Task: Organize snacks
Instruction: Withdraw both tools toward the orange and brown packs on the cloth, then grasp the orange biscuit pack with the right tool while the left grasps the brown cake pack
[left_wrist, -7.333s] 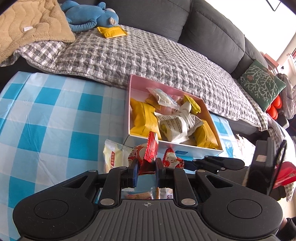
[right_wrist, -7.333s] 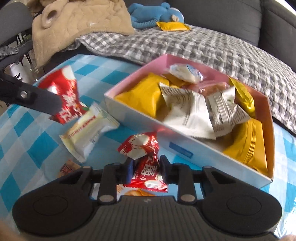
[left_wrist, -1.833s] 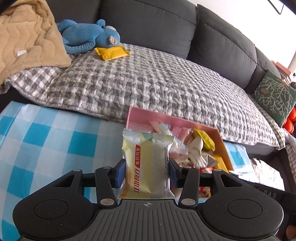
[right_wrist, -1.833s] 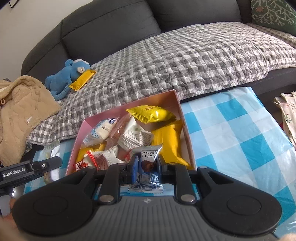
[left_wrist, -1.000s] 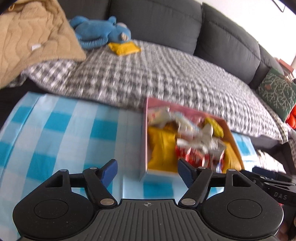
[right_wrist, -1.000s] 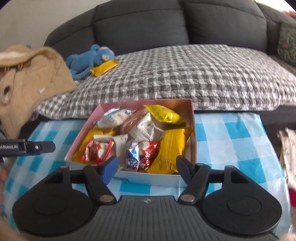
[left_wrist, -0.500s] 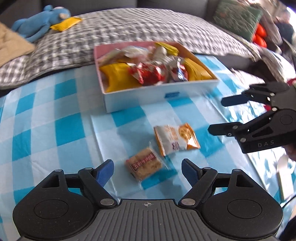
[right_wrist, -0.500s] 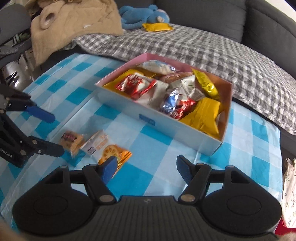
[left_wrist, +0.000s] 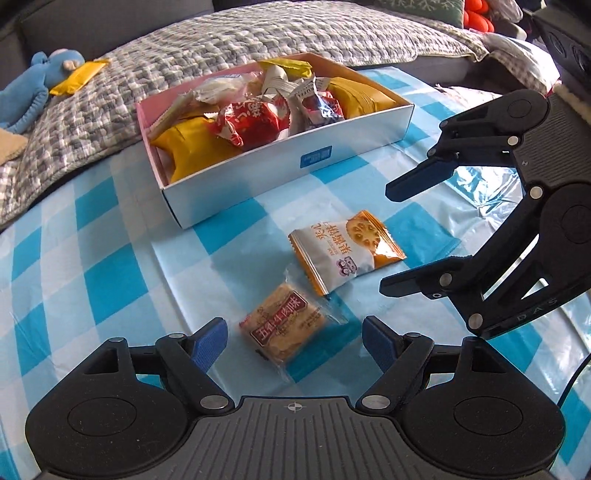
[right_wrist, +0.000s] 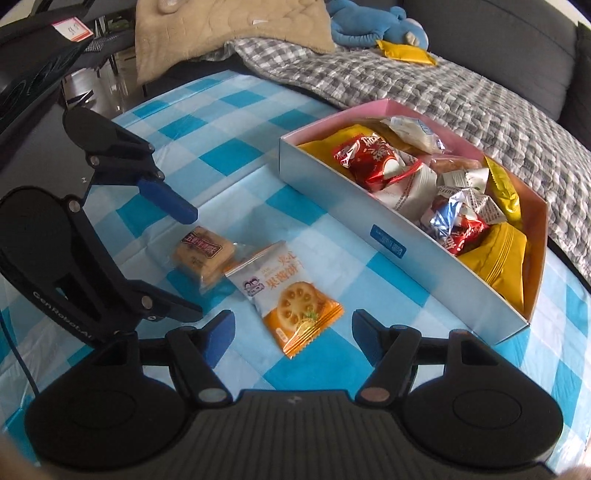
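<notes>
Beside the snack box (left_wrist: 288, 162) on the blue checked tablecloth (left_wrist: 92, 236), two packets lie loose, touching each other: a clear-wrapped biscuit (left_wrist: 282, 326) and an orange-and-white cracker packet (left_wrist: 345, 247) nearer the box. The left gripper (left_wrist: 293, 345) hangs low with its jaws spread wide on either side of the biscuit, gripping nothing. The right gripper (right_wrist: 290, 328) is likewise spread and empty, the cracker packet lying just ahead between its fingers. Only the right wrist view takes in the tan blanket (right_wrist: 229, 29) behind the box; only the left shows the orange cushions (left_wrist: 476, 18) far beyond it. Both catch the blue plush toy (right_wrist: 373, 22) on the grey checked quilt (left_wrist: 229, 44).
</notes>
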